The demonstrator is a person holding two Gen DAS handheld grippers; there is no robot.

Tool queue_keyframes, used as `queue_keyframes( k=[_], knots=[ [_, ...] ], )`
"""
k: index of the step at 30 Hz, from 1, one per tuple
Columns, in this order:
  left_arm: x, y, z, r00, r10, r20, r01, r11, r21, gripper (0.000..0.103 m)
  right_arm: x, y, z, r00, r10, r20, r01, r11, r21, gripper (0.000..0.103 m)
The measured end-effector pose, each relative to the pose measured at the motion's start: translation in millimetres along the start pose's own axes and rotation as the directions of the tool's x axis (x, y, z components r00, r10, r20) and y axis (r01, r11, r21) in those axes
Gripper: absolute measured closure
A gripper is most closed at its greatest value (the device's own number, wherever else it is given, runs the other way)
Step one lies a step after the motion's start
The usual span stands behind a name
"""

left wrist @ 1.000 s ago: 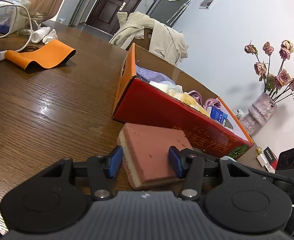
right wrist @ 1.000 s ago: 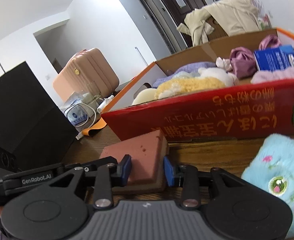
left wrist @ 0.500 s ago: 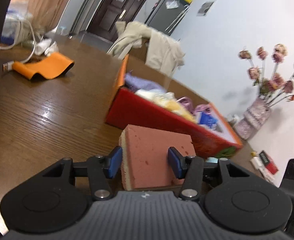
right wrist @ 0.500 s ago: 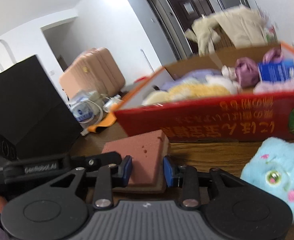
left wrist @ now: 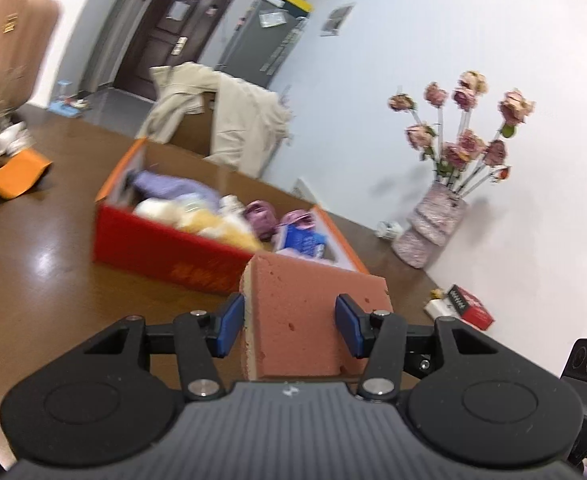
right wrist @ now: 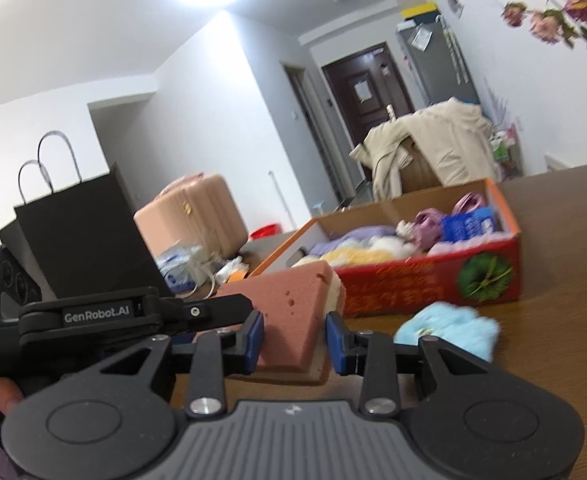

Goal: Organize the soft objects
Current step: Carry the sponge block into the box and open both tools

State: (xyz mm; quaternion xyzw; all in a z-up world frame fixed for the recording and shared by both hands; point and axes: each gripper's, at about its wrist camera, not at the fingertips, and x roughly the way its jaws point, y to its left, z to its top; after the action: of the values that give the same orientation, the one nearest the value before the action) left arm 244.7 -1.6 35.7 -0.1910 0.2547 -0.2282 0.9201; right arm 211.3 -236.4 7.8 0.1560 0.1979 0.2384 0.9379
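Change since a second ago: the sponge (left wrist: 313, 312), pink on top with a pale yellow layer beneath, lay on the tabletop (left wrist: 33, 280) against the red box; it now stands clear of the wood, lifted between both grippers. The box sat level with the cameras before and is now seen from above, its contents open to view.

Left gripper (left wrist: 289, 322): blue fingers (left wrist: 229, 324) pinching the sponge across its width, pads pressed into both side faces.

Right gripper (right wrist: 293, 338): fingers (right wrist: 253, 336) pinching the narrower end of the same sponge. In the right wrist view the left gripper's black body crosses at left, and part of a hand (right wrist: 3, 396) shows at the lower left edge.

Container: red cardboard box (left wrist: 165, 248) with orange flaps, open-topped, resting on the tabletop just beyond the sponge. Contents, from its far end to the near one:
- lavender cloth (left wrist: 169, 186)
- white and yellow plush pieces (left wrist: 213, 226)
- purple bunched fabric (left wrist: 261, 218)
- blue packet (left wrist: 303, 240)
- pink fluffy item (right wrist: 461, 244) along the near wall

Outside the box: light blue plush toy (right wrist: 449, 330), blurred, on the tabletop beside the right gripper, apart from the box's front wall.
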Motion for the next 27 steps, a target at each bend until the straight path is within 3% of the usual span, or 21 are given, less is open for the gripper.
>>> queue_keyframes(
  k=[5, 8, 13, 16, 19, 22, 24, 27],
  knots=[
    [35.7, -20.0, 33.8, 0.997, -0.078, 0.020, 0.077, 0.995, 0.064, 0.052, -8.9, -20.2, 28.0, 0.996, -0.047, 0.072, 0.046, 0.999, 0.016, 0.070],
    [63.8, -19.3, 59.8, 0.993, -0.114, 0.019, 0.113, 0.992, 0.055, 0.052, -0.9, -30.6, 55.2, 0.992, -0.085, 0.089, 0.084, 0.996, 0.019, 0.070],
    [120.7, -4.2, 105.9, 0.993, -0.117, 0.017, 0.116, 0.993, 0.032, 0.052, 37.1, -48.5, 98.7, 0.987, -0.113, 0.113, 0.118, 0.992, -0.038, 0.070],
    [165.8, 25.1, 130.0, 0.994, -0.105, -0.016, 0.104, 0.994, -0.038, 0.052, 77.2, -66.3, 126.2, 0.988, -0.121, 0.092, 0.125, 0.992, -0.035, 0.070],
    [210.3, 61.2, 142.0, 0.993, -0.067, -0.094, 0.055, 0.990, -0.131, 0.052, 131.5, -87.7, 147.4, 0.988, -0.149, 0.035, 0.150, 0.988, -0.032, 0.070],
    [242.1, 83.5, 136.8, 0.989, 0.046, -0.140, -0.062, 0.991, -0.116, 0.055, 184.9, -108.1, 155.3, 0.982, -0.173, -0.080, 0.175, 0.984, 0.026, 0.071],
    [248.6, 92.3, 131.5, 0.985, 0.101, -0.142, -0.115, 0.989, -0.098, 0.052, 215.4, -119.1, 151.3, 0.977, -0.158, -0.143, 0.168, 0.984, 0.058, 0.073],
    [246.8, 103.4, 129.9, 0.982, 0.114, -0.148, -0.136, 0.980, -0.147, 0.046, 246.6, -132.1, 136.6, 0.973, -0.137, -0.188, 0.158, 0.982, 0.102, 0.074]
  ],
)
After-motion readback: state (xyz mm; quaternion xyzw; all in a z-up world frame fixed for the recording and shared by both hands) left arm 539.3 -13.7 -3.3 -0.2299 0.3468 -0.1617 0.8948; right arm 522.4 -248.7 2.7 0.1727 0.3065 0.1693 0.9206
